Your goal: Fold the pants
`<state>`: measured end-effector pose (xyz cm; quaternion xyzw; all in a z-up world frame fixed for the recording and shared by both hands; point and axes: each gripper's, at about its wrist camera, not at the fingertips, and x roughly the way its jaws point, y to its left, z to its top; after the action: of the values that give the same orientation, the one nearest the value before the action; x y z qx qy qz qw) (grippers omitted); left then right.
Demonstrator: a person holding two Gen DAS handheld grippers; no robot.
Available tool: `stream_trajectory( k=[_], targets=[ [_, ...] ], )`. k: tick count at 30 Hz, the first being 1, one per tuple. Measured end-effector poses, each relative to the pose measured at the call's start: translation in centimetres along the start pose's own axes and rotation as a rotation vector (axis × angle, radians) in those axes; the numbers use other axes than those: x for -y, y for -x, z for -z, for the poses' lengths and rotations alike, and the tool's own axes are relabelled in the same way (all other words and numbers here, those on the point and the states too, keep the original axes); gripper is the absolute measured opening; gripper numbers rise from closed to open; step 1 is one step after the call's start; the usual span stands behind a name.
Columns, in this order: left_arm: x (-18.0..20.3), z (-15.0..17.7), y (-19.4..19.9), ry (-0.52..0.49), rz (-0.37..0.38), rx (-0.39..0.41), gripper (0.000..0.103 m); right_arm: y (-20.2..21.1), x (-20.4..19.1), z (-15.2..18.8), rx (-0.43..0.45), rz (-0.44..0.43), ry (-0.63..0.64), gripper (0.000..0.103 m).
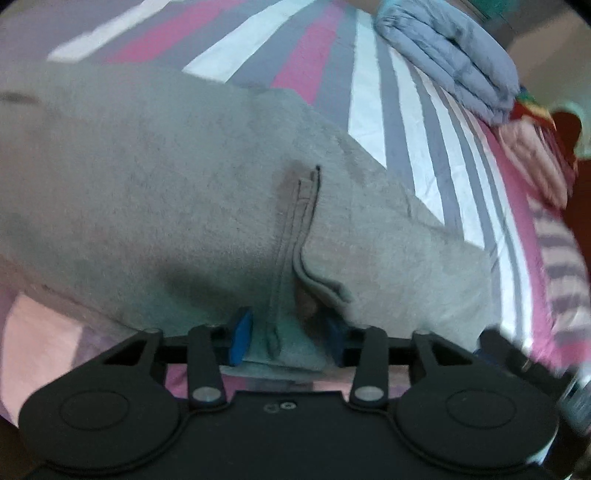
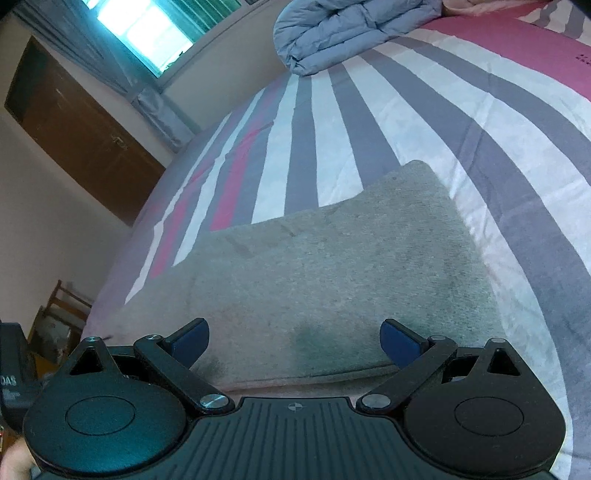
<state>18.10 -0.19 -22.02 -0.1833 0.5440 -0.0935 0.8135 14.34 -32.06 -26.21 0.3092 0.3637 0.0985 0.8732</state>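
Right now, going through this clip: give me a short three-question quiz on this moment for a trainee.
1. True or false: the right gripper is clamped on the grey pants.
2. Which gripper has pants fabric between its fingers? A) left gripper B) right C) neither
3. Fill in: the folded blue quilt lies at the far end of the ______ bedsheet.

Key: 1 false, its jaws stand wide open above the cloth; 2 A, a bunched edge by the pocket seam sits between the blue pads; 3 striped.
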Motion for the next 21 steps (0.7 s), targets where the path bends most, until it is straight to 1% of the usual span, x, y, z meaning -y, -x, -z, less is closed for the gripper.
stream_trajectory(
  k=[2, 3, 4, 5, 6, 7, 8, 9, 10, 12, 15, 16, 18, 19, 20, 21],
  targets=[
    [-0.8, -0.4, 0.0, 0.075, 0.033, -0.008, 0.042, -0.1, -0.1, 0.1, -0.007, 0.022, 0.033, 0.098],
    [-1.0, -0.4, 0.1, 0.087, 0.035, -0.005, 0.05, 0.1, -0.2, 0.3, -0.002, 0.049, 0.055, 0.098],
    [-0.9, -0.4, 0.2, 0.078, 0.023, 0.003, 0.061, 0.2, -0.4, 0.4, 0.014, 0.094, 0.079, 0.098],
    [-0.7, -0.4, 0.3, 0.058, 0.005, 0.012, 0.066, 0.2, -0.4, 0.5, 0.023, 0.126, 0.103, 0.098],
    [-0.5, -0.3, 0.4, 0.047, -0.006, 0.017, 0.067, 0.1, -0.5, 0.6, 0.021, 0.162, 0.134, 0.098],
    [-0.5, -0.1, 0.5, 0.053, -0.001, 0.019, 0.067, -0.1, -0.8, 0.8, 0.02, 0.204, 0.177, 0.093],
    [-0.4, -0.3, 0.7, 0.063, 0.013, 0.018, 0.067, -0.3, -1.0, 1.0, 0.018, 0.236, 0.221, 0.077],
    [-0.6, -0.3, 0.7, 0.072, 0.027, 0.017, 0.067, -0.7, -1.2, 1.2, 0.002, 0.273, 0.265, 0.071],
    [-0.6, -0.2, 0.6, 0.077, 0.035, 0.014, 0.067, -1.2, -1.1, 1.5, -0.015, 0.296, 0.29, 0.07],
    [-0.7, -0.3, 0.2, 0.088, 0.037, -0.005, 0.066, -1.8, -0.8, 1.8, -0.03, 0.308, 0.301, 0.07],
    [-0.8, -0.7, 0.6, 0.129, 0.055, 0.026, 0.063, -2.1, -0.5, 1.7, -0.04, 0.318, 0.299, 0.07],
    [-0.9, -0.7, 1.2, 0.124, 0.045, 0.048, 0.063, -1.9, -0.5, 1.6, -0.032, 0.312, 0.281, 0.07],
    [-0.8, -0.7, 1.9, 0.093, 0.011, 0.084, 0.065, -0.7, -0.2, 1.1, 0.001, 0.262, 0.228, 0.066],
    [-0.9, -0.7, 2.0, 0.088, 0.005, 0.087, 0.069, -0.4, -0.2, 0.9, 0.01, 0.261, 0.221, 0.066],
    [-0.8, -0.7, 1.8, 0.091, 0.009, 0.077, 0.069, -0.3, -0.2, 0.8, 0.016, 0.259, 0.224, 0.066],
    [-0.9, -0.7, 1.3, 0.104, 0.02, 0.049, 0.067, -0.2, -0.4, 0.6, 0.022, 0.272, 0.233, 0.066]
  ],
)
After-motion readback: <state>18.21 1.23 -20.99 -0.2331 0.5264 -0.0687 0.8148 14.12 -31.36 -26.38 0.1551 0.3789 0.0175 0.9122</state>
